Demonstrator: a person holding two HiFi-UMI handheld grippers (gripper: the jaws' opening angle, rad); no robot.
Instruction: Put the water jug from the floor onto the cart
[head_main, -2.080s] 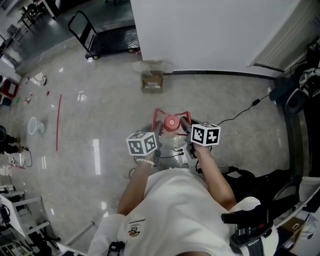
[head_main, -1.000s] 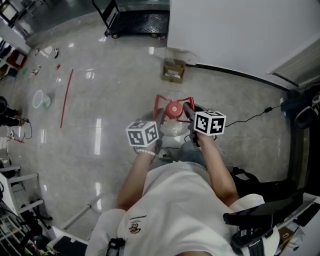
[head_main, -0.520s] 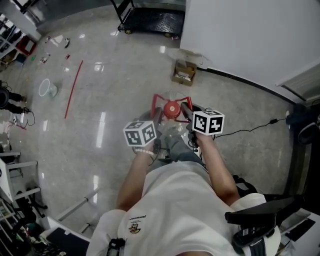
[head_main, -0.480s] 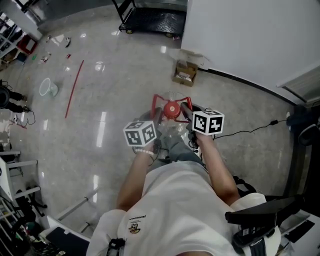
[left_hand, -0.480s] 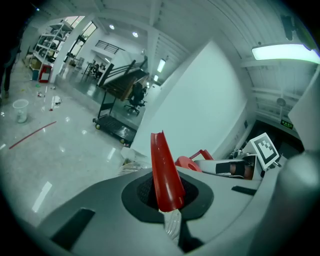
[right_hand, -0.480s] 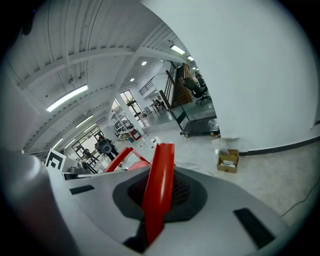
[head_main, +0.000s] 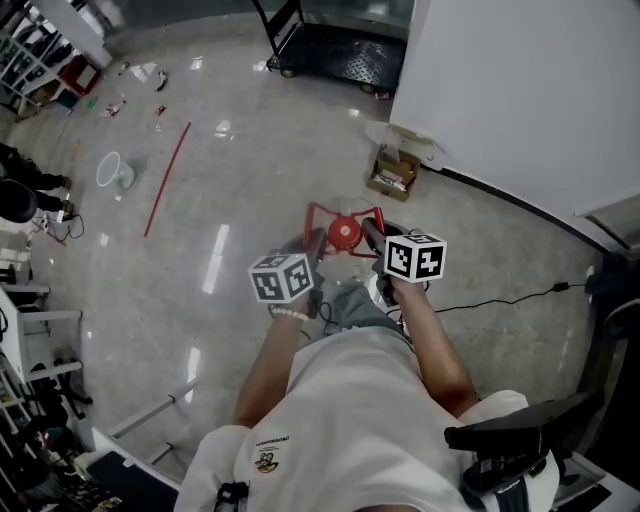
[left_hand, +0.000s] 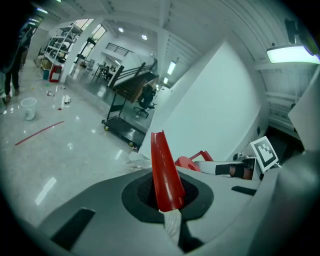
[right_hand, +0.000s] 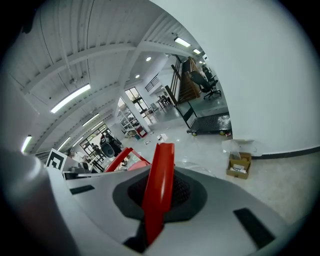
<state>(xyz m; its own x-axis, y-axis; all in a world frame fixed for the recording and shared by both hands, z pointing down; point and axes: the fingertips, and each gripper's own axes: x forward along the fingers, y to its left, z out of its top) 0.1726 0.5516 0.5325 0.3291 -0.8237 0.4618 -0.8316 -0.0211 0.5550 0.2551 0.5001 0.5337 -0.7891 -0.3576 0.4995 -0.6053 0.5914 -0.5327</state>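
A person carries the water jug (head_main: 343, 236) by its red handle (left_hand: 165, 170), left gripper (head_main: 316, 244) and right gripper (head_main: 371, 234) each clamped on one side. It seems lifted, well apart from the cart (head_main: 340, 52). Keep both hands level while walking.

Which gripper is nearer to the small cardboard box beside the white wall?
Right. The right gripper holds the water jug on the side toward the cardboard box; the left gripper holds the jug's opposite side, farther from the box.
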